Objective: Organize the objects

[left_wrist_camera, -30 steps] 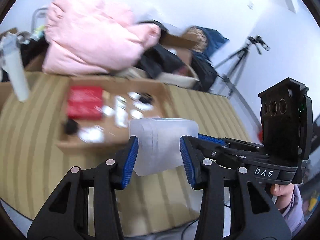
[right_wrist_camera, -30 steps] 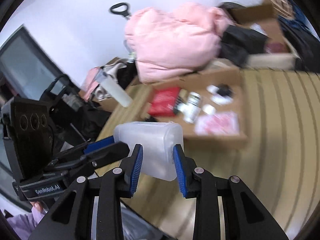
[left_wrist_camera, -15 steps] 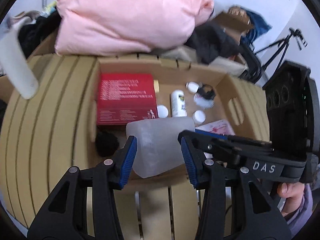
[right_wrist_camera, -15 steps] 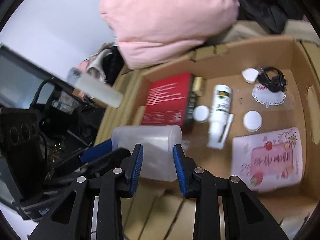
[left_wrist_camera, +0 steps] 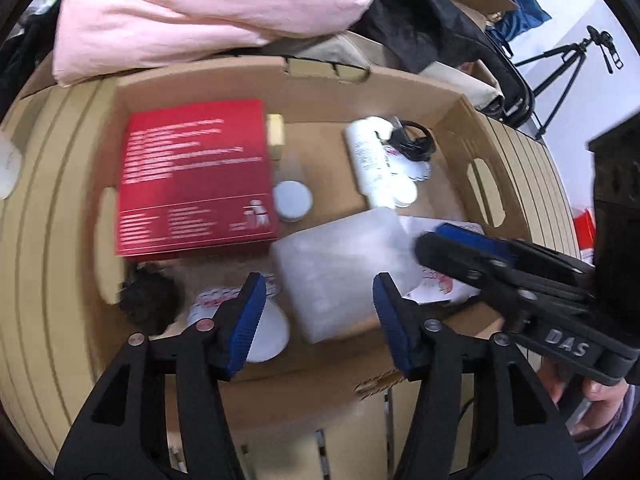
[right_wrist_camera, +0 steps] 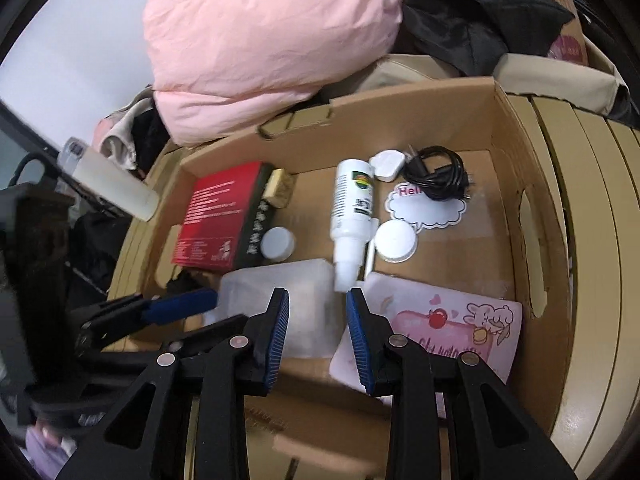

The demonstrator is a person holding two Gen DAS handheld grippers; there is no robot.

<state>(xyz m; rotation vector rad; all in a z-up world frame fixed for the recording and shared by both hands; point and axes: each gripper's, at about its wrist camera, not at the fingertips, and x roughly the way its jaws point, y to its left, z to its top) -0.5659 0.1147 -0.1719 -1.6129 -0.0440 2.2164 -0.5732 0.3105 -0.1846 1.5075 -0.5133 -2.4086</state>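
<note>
A translucent plastic container (left_wrist_camera: 340, 276) is being lowered into the cardboard box (left_wrist_camera: 472, 136), beside the red box (left_wrist_camera: 196, 178). The left gripper (left_wrist_camera: 318, 322) is being opened off it, pads clear; the right gripper (right_wrist_camera: 318, 338) is clamped on its edge. Release there seemingly comes next.

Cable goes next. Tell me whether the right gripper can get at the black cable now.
Probably not yet: the right gripper appears clamped on the translucent container. The black cable lies uncovered at the far end of the cardboard box.
</note>
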